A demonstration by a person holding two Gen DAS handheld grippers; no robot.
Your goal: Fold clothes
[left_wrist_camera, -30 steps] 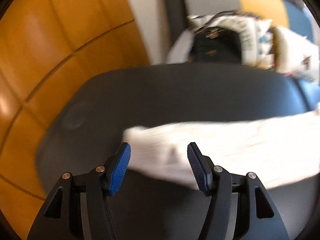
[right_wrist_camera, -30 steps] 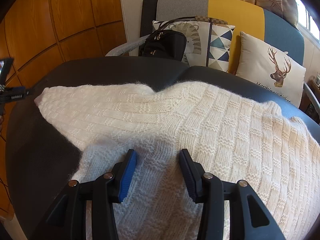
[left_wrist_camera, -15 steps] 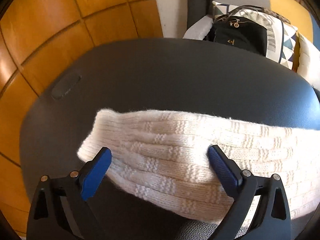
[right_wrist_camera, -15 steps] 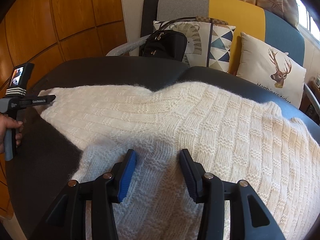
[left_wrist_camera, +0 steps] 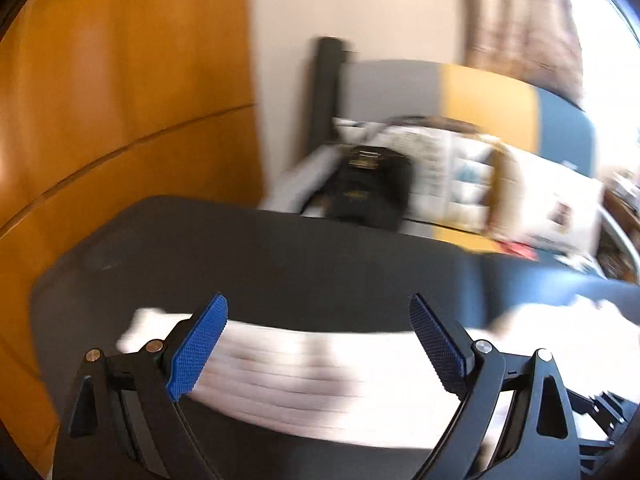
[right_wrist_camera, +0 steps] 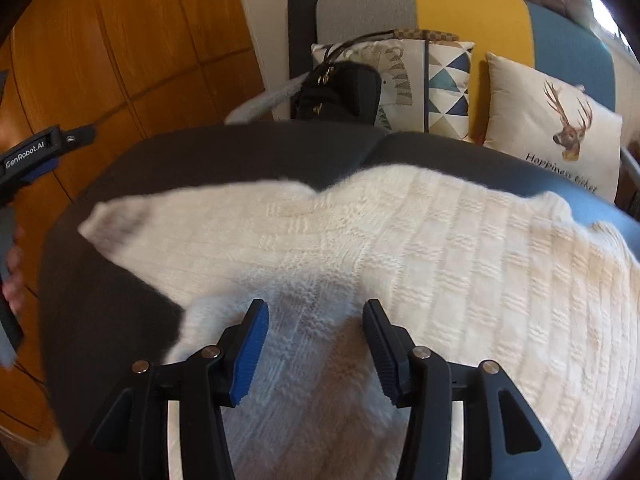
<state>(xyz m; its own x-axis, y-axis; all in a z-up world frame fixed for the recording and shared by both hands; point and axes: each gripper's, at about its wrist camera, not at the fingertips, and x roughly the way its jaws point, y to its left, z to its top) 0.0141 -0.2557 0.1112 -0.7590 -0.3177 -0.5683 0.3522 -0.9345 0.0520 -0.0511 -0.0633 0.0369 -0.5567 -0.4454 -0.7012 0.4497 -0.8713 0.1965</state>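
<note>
A cream knitted sweater (right_wrist_camera: 440, 248) lies spread on the black table (right_wrist_camera: 240, 152), its sleeve (right_wrist_camera: 120, 224) stretched out to the left. My right gripper (right_wrist_camera: 316, 320) hovers low over the sweater's near part. Its jaws stand half apart and are opening, with knit showing between them but not pinched. In the blurred left wrist view my left gripper (left_wrist_camera: 318, 320) is wide, its jaws just starting to close. The sleeve (left_wrist_camera: 320, 368) lies flat below it, untouched by the pads. The left gripper (right_wrist_camera: 40, 152) also shows at the left edge of the right wrist view, held by a hand (right_wrist_camera: 12, 280).
A sofa behind the table carries a black handbag (right_wrist_camera: 340, 92), a patterned cushion (right_wrist_camera: 444, 80) and a deer cushion (right_wrist_camera: 552, 132). Wooden wall panels (right_wrist_camera: 120, 40) stand to the left. Bare black table (left_wrist_camera: 280, 260) runs beyond the sleeve.
The left gripper spread wide around the sleeve end, then drew back and rose off it; the sleeve stays flat on the table. The right gripper's jaws widened slightly.
</note>
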